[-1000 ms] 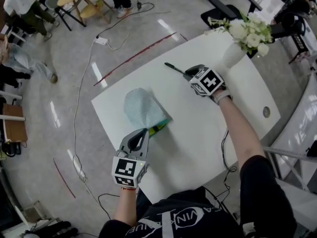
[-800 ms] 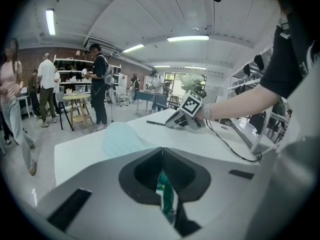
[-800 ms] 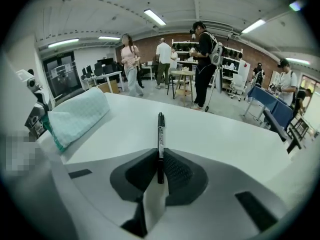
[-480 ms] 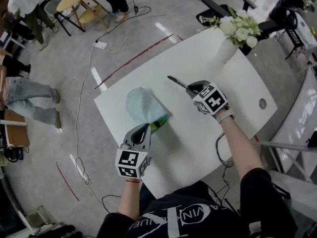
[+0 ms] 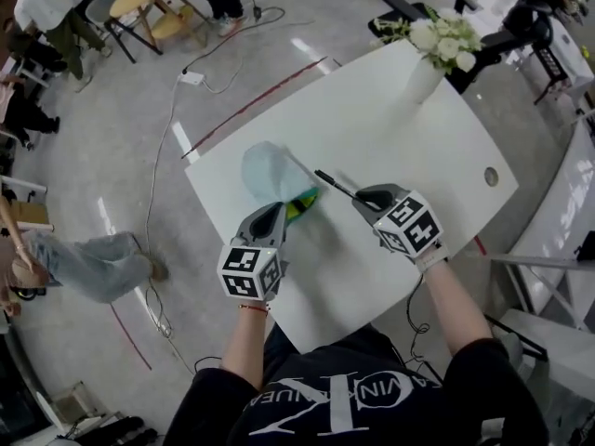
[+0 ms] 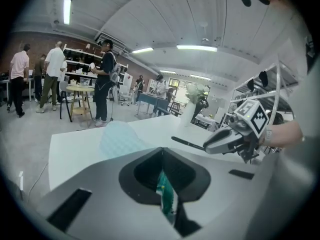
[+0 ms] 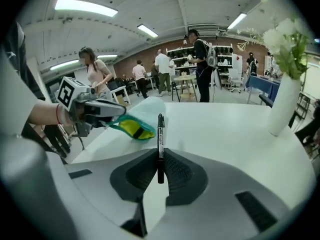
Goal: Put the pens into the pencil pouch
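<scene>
A light blue pencil pouch [image 5: 271,177] lies on the white table [image 5: 409,147], its green and yellow mouth [image 5: 299,204] facing me. My left gripper [image 5: 275,214] is shut on the green rim of that mouth [image 6: 165,191] and holds it up. My right gripper [image 5: 363,196] is shut on a black pen [image 5: 335,185], which sticks out toward the pouch. The pen's tip hangs just right of the mouth, a little apart from it. In the right gripper view the pen [image 7: 160,141] stands upright between the jaws, and the yellow opening [image 7: 134,129] lies left of it.
A white vase of flowers [image 5: 435,49] stands at the table's far right corner. A round cable hole [image 5: 491,177] sits near the right edge. Cables trail over the floor [image 5: 158,203] left of the table. A person [image 5: 88,260] walks at the left.
My right gripper has carried the pen from the far middle of the table toward me and leftward, up to the pouch's mouth. The left gripper has kept its hold in place.
</scene>
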`<state>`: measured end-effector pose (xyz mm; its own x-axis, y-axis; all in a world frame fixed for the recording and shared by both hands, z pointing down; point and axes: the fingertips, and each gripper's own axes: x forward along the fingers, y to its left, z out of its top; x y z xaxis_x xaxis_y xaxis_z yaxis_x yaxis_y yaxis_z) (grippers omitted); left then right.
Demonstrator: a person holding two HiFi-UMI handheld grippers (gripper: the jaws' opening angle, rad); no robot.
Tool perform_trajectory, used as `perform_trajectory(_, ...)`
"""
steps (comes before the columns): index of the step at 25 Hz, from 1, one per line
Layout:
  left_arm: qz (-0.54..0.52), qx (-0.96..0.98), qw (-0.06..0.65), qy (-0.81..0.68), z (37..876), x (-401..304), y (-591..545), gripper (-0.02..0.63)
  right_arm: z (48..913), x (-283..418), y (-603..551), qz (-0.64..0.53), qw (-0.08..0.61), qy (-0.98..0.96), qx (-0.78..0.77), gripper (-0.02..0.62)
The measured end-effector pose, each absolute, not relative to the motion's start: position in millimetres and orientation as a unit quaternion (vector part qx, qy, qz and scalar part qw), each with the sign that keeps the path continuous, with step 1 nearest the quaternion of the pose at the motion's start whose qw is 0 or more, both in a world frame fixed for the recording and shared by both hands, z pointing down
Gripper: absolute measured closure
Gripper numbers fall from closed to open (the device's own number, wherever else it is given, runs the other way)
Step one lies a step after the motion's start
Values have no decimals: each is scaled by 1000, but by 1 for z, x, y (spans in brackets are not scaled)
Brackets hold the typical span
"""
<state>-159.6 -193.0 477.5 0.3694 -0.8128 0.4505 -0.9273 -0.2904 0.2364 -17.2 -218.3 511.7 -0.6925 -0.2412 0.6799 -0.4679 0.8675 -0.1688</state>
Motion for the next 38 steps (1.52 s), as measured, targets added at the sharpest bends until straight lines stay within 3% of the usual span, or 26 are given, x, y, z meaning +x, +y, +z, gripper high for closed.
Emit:
perform_trajectory(13, 129, 814, 230, -518, 473, -139, -177, 601, 531, -47, -130, 231, 354, -892, 162, 546)
perform_trajectory(21, 136, 827, 226, -496, 473, -121, -166, 601, 535, -61, -126, 222, 383, -882, 163, 546)
perform_trajectory(38, 140, 843, 226, -468, 471, -102, -148, 601, 530, -95, -138, 240, 353, -886, 180, 545)
